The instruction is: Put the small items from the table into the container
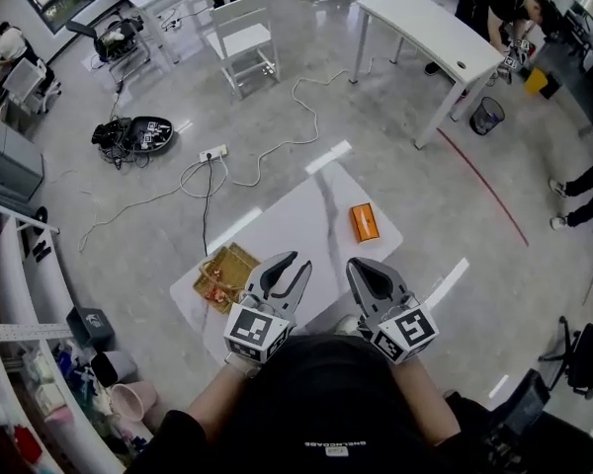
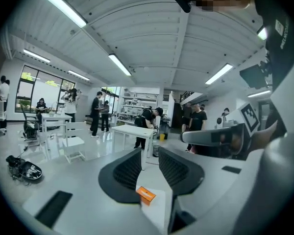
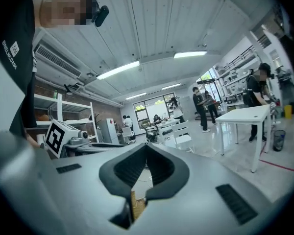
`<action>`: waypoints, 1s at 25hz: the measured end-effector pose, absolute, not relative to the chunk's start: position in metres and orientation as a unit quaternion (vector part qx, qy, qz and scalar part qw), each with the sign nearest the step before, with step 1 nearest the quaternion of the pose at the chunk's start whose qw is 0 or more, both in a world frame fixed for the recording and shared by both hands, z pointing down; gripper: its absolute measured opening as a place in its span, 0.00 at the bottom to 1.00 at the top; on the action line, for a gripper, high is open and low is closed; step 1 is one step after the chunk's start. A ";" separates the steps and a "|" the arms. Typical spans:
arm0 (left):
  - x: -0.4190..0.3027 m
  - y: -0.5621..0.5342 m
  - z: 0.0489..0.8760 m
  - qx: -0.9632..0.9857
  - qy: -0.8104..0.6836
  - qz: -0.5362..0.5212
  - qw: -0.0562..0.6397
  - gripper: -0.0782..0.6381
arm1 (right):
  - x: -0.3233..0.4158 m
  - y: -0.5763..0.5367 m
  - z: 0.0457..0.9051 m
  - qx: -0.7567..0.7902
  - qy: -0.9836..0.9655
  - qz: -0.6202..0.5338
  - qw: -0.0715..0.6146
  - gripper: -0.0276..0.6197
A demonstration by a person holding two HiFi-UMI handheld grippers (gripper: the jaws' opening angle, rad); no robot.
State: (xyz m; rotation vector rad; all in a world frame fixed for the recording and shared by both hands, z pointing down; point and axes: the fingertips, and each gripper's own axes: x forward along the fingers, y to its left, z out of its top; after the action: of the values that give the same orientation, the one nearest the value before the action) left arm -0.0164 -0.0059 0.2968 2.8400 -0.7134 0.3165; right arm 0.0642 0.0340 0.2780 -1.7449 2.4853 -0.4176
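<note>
Container [image 1: 247, 260] holds bits [image 1: 217, 286]; orange box [image 1: 365, 222] lies apart on table [image 1: 287, 230]. Left gripper [image 1: 300, 261] slightly apart, empty; right gripper [image 1: 358, 265] together, empty. Prob. btwn picks: box next, needs wider jaws.

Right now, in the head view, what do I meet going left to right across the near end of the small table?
Gold container → left gripper → right gripper. The orange box overlaps the right gripper's span, so it is left out.

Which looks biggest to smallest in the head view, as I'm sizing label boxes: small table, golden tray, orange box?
1. small table
2. golden tray, clearly smaller
3. orange box, smallest
Tray and box both lie on the table, so nearness does not skew the order.
</note>
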 end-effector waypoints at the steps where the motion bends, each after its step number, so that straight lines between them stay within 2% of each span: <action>1: -0.007 -0.001 0.293 0.963 -0.227 0.104 0.096 0.27 | 0.073 0.040 0.276 -0.579 0.803 -0.135 0.041 0.06; 14: 0.100 0.053 0.271 0.988 -0.091 0.091 0.089 0.24 | 0.163 0.119 0.263 -0.687 0.715 -0.112 0.066 0.06; 25: 0.144 0.080 0.285 0.988 -0.038 0.107 0.102 0.21 | 0.187 0.149 0.264 -0.720 0.683 -0.103 0.065 0.06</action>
State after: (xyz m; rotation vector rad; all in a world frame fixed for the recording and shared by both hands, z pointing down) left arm 0.1443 0.0801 0.2853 2.9187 -0.1129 0.3154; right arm 0.1869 0.1494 0.2637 -2.1734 2.0621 -0.3112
